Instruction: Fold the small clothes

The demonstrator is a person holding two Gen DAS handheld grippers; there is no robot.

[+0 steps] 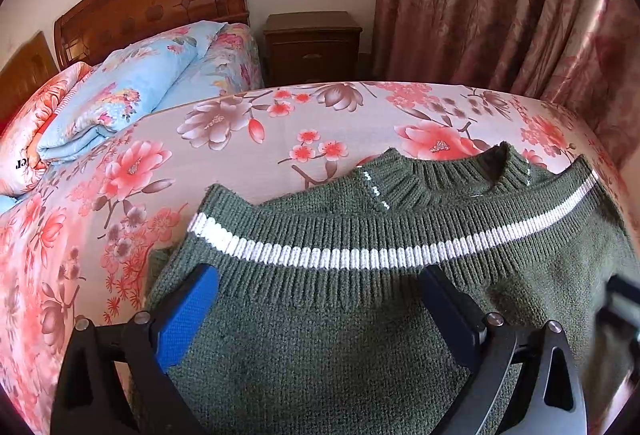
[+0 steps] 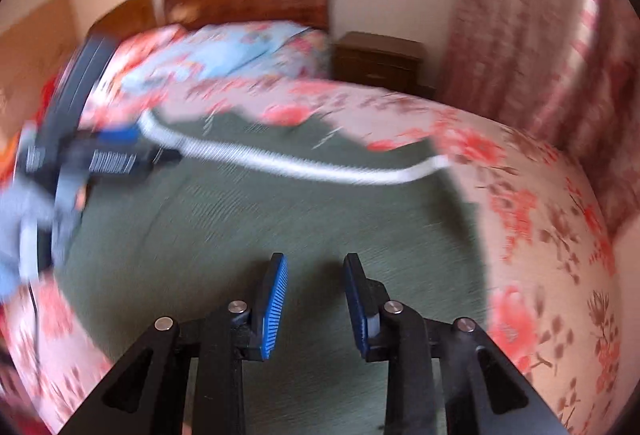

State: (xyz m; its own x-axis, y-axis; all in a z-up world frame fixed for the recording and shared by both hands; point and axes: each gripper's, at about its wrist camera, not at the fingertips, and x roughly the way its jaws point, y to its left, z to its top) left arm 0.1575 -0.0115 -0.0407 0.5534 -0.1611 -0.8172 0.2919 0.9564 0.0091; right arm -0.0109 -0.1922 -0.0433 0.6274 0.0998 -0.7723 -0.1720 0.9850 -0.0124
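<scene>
Motion blur across the right wrist view; edges crop several things in both views.

In the right wrist view, the green sweater [image 2: 248, 235] shows no knit texture, and its white stripe [image 2: 304, 165] is a smear. At nine o'clock the left gripper [image 2: 120, 155] is streaked, so its jaw gap cannot be told there. A grey sleeve [image 2: 20, 219] runs off the edge at nine o'clock. In the left wrist view, the sweater [image 1: 340, 335] passes under the frame at six o'clock, hiding its lower part. At three o'clock a dark blurred shape [image 1: 624, 299] cannot be identified. At nine o'clock, lettering on a folded quilt [image 1: 24, 155] is cut short.
</scene>
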